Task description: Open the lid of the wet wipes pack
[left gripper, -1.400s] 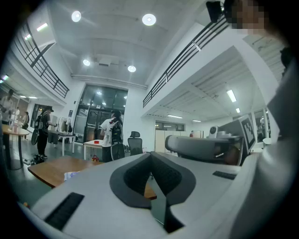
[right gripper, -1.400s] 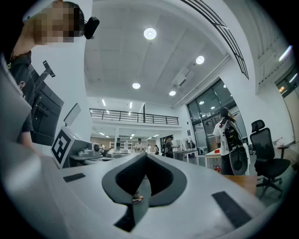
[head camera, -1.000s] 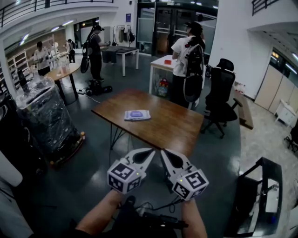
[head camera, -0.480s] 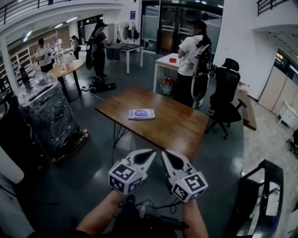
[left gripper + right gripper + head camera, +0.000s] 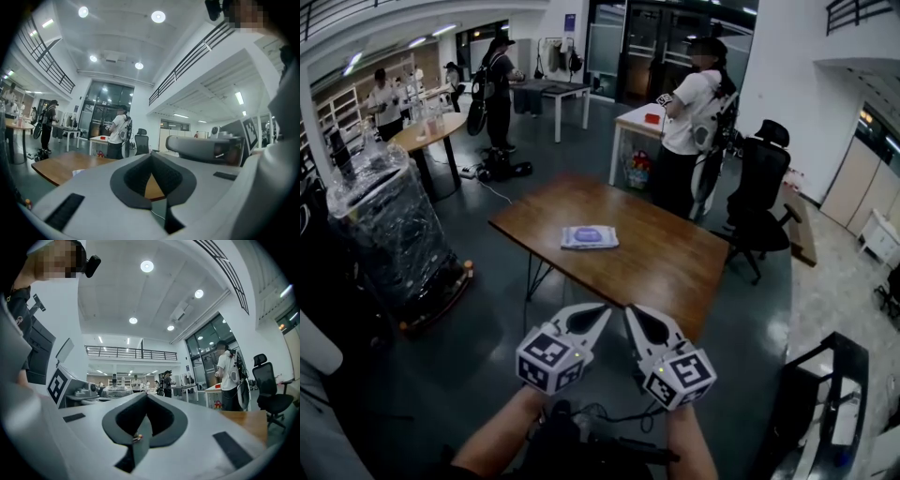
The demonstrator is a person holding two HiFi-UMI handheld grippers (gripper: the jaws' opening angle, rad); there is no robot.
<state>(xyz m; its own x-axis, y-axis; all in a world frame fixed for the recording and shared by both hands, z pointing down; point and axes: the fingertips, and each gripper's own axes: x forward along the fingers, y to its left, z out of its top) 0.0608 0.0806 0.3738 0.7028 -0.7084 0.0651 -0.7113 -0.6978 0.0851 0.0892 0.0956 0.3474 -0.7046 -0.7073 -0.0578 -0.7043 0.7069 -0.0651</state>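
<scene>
Pk [image 5: 589, 237] nearer; outside right gripper view

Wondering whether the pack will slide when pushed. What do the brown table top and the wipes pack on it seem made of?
Brown rectangular table top: looks like wood or wood-look laminate, smooth with a slight sheen and faint grain streaks. Flat pale wet wipes pack: probably soft plastic film, judging by its thin, flat shape; too small to be sure.

A person [image 5: 692, 112] and black chair [image 5: 764, 183] stand beyond the wooden table [image 5: 666, 267].
</scene>
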